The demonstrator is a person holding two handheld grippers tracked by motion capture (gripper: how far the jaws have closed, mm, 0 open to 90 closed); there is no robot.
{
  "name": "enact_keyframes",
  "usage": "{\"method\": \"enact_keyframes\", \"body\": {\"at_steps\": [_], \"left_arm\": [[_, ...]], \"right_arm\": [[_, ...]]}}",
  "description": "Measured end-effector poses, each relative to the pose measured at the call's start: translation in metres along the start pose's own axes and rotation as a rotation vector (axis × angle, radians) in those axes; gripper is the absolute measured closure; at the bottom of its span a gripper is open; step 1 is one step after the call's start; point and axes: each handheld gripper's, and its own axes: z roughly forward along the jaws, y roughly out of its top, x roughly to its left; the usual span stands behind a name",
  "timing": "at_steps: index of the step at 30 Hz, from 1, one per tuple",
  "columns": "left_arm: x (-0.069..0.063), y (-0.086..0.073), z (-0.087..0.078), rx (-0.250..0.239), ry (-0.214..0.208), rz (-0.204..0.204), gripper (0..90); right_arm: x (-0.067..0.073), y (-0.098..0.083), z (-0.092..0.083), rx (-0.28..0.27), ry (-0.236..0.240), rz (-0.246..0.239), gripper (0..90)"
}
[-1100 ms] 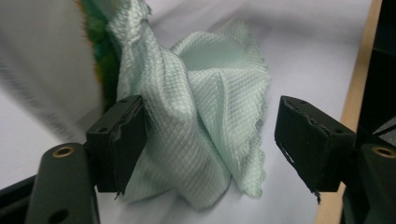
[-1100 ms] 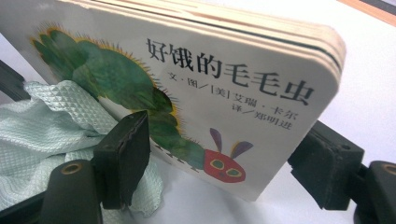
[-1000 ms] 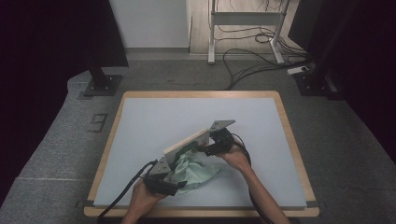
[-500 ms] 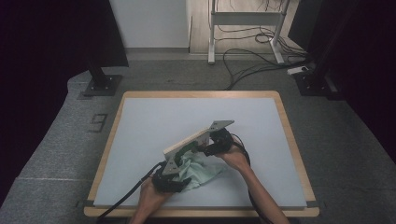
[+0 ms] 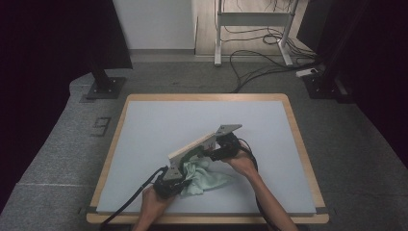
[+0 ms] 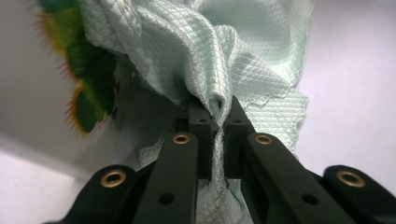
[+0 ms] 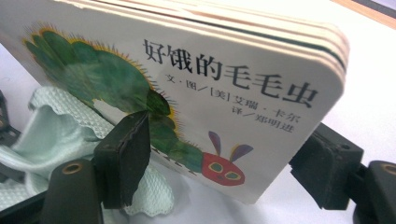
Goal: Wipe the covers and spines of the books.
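Between our left gripper's [image 6: 218,122] jaws a fold of the pale green cloth [image 6: 219,60] sits pinched; they have just been closing and now clamp it tight. Ahead of those jaws and to their left rises the book [image 7: 196,88], tilted up on its edge. Our right gripper [image 7: 229,163] grips the book across its thickness near one corner, the cover facing us and its long axis running away from that grip toward the left gripper. We judge the left hand is nearer the cover to be wiped. Underneath lies the grey desk [image 5: 159,125] with a wooden rim; beyond are dark carpet, cables and stands.
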Motion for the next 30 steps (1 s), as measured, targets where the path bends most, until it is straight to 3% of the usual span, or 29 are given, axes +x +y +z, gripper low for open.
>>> {"method": "enact_keyframes", "body": {"at_steps": [8,18,22,30], "left_arm": [[0.011,-0.01,-0.029,-0.008,0.027,-0.017,85.7],[0.038,-0.023,-0.07,-0.049,0.092,-0.09,85.6],[0.049,-0.027,-0.068,-0.047,0.092,-0.121,85.4],[0.054,-0.028,-0.032,0.024,0.064,-0.117,84.6]], "right_arm": [[0.0,-0.001,0.0,-0.003,-0.003,0.003,24.9],[0.0,-0.002,-0.001,-0.013,-0.001,0.01,25.5],[0.0,-0.003,-0.001,-0.016,-0.001,0.013,25.8],[0.001,-0.005,-0.003,-0.022,-0.003,0.011,25.8]]}}
